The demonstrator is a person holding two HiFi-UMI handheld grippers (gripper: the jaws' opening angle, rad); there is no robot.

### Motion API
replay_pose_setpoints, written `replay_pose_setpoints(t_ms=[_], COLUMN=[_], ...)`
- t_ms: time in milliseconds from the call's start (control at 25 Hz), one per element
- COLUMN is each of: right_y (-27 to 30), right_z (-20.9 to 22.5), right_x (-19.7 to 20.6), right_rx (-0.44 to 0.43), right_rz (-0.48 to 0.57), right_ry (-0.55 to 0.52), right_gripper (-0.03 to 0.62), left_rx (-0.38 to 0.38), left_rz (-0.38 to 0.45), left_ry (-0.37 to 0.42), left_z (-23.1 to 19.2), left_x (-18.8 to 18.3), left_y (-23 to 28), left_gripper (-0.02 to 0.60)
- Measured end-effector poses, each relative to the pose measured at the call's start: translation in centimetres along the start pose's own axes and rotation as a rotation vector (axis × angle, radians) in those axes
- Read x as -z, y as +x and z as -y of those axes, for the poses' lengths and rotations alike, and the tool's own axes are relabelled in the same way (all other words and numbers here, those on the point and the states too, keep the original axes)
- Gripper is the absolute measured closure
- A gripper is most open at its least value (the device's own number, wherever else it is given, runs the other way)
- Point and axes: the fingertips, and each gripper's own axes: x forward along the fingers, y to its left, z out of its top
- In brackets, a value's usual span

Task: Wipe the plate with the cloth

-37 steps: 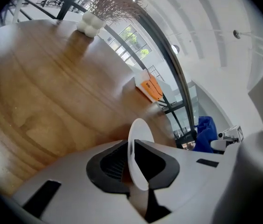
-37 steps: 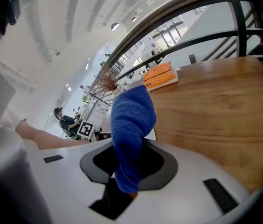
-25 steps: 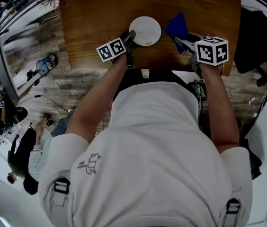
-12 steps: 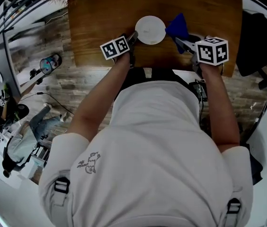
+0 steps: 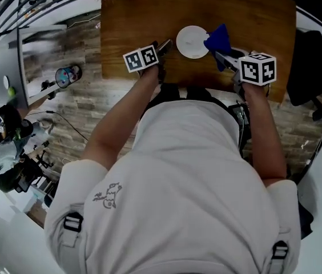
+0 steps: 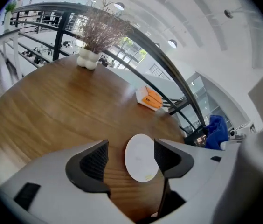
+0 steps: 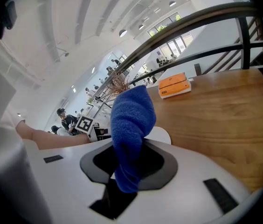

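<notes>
Plate (image 5: pixel 192 41) lies on the table (image 5: pixel 252 16) — left gripper (image 5: pixel 164 45) near it, jaws just opened wide, empty; right gripper (image 5: pixel 219 56) clamps the cloth (image 5: pixel 218 37).

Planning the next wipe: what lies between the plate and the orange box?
Only bare table, in the left gripper view, between plate and orange box.

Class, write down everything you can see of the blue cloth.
The blue cloth is a soft, fuzzy towelling, bunched into an upright wad. The right tool pinches its lower end between its jaws; the rest stands up free. It is held by the white plate's right edge; contact there cannot be told.
</notes>
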Motion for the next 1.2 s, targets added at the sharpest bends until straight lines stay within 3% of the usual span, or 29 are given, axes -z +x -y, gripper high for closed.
replay_pose_setpoints(t_ms=[280,400,680,1000,1200], right_y=[-0.1,0.2,0.1,-0.7,-1.1], right_z=[-3.6,-5.8,-12.0,-18.1,-22.1], right_x=[-1.3,-2.1,-5.0,-8.8,-9.1], right_rx=[0.008,0.001,0.001,0.069,0.131], right_rz=[0.05,0.085,0.249,0.508,0.623], right_ry=[-0.054,-0.082,-0.132,-0.274,-0.347], right_gripper=[0.494,0.494,0.494,0.494,0.494], left_rx=[0.128,0.184,0.27,0.391,0.431], left_rz=[0.1,0.149,0.281,0.381,0.467], left_ry=[0.228,0.31,0.42,0.549,0.657], left_z=[5.4,7.7,10.8,14.2,16.1], left_x=[-5.7,-7.6,-11.4,-14.2,-14.5], left_y=[-5.3,-7.7,-14.5,-21.2,-25.7], left_gripper=[0.289,0.375,0.57,0.574,0.575])
